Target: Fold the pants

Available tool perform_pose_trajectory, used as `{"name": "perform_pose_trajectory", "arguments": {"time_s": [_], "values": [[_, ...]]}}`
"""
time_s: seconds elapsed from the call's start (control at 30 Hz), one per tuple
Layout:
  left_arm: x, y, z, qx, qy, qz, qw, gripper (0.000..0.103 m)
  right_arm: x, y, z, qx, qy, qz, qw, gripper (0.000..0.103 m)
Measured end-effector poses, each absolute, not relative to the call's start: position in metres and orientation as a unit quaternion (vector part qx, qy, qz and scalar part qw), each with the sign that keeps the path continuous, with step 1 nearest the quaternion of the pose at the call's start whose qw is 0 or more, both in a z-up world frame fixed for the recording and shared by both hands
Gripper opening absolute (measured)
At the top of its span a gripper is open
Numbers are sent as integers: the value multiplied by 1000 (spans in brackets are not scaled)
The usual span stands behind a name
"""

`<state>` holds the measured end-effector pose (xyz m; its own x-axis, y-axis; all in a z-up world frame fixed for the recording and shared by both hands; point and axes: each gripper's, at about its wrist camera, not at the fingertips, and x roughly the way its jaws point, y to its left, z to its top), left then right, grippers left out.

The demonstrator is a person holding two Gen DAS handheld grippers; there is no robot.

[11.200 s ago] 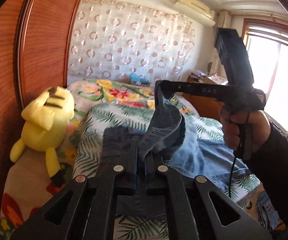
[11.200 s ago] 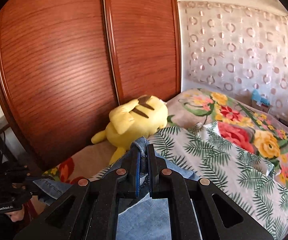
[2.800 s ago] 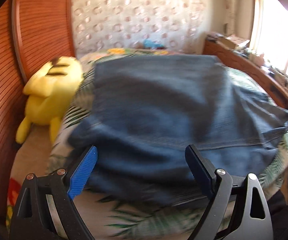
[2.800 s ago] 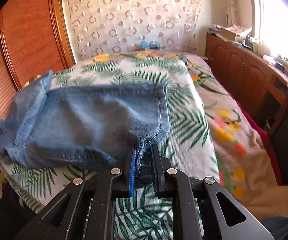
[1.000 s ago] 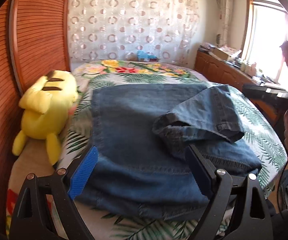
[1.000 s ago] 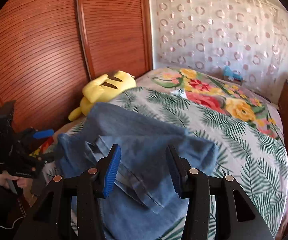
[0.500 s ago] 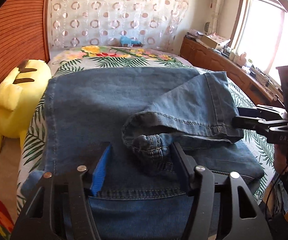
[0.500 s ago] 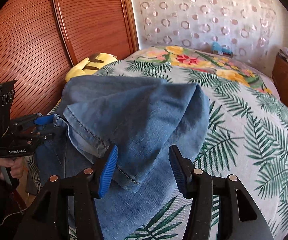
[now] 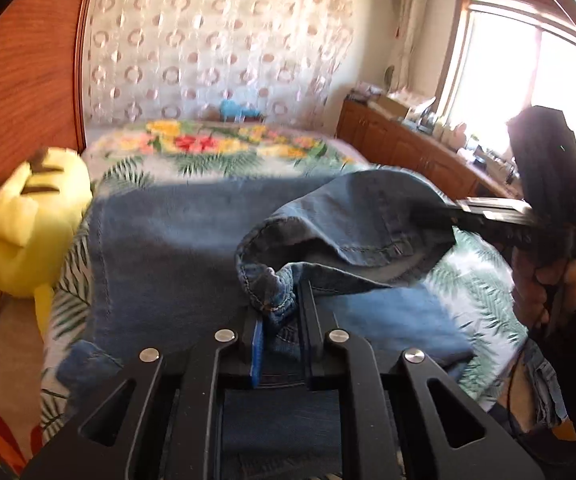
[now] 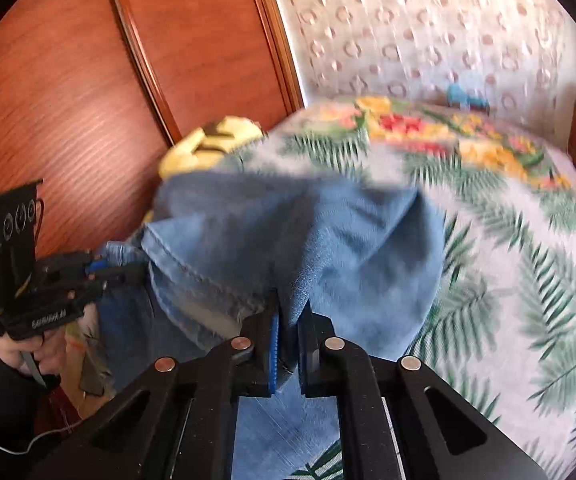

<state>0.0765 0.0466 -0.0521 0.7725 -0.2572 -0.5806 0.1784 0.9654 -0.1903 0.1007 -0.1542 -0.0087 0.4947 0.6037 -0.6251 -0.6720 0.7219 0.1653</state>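
While both grippers pinch the same loose end of the pants (image 9: 176, 240), the step in hand looks like the start of another fold: the jeans lie spread on the bed (image 9: 224, 156), beside the yellow plush (image 9: 28, 232), and the hem end is being taken up off the layer beneath. In the left wrist view the left gripper (image 9: 280, 320) has its fingers (image 9: 308, 312) closing on a bunched corner of hem, denim plainly pressed between them. In the right wrist view the right gripper (image 10: 288, 328) has its fingers (image 10: 274, 332) drawn tight on a fold of the cloth, which drapes up and over them. Each gripper shows in the other's view, at the far corner of the raised flap, so the two hold the flap at opposite corners, near the bed edge farthest from the headboard curtain. Both views are blurred, so how much cloth each pinch has caught is hard to tell. My judgement is that the next move calls for lifting both corners together, keeping the hem taut between them, carrying it over the spread part toward the plush-side or headboard-side edge, and laying it down square. Uneven lift, or one thin pinch slipping, would skew the fold.
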Motion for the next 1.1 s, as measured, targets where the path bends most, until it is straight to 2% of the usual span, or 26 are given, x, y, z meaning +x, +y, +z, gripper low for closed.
{"name": "perform_pose_trajectory", "arguments": {"time_s": [0.27,0.47,0.67,0.87,1.1], "values": [[41,45,3,-63,248,-124,959,11,83,-147,81,-78,242,384,888,4],[23,49,18,-67,222,-122,965,11,77,-129,110,-87,211,400,888,3],[17,67,4,-75,232,-102,964,11,80,-92,98,-102,217,422,874,3],[21,91,-31,-101,268,-75,955,11,150,-53,61,-125,252,438,854,3],[21,97,-66,-103,305,-56,945,11,175,-19,48,-141,293,432,841,3]]}}
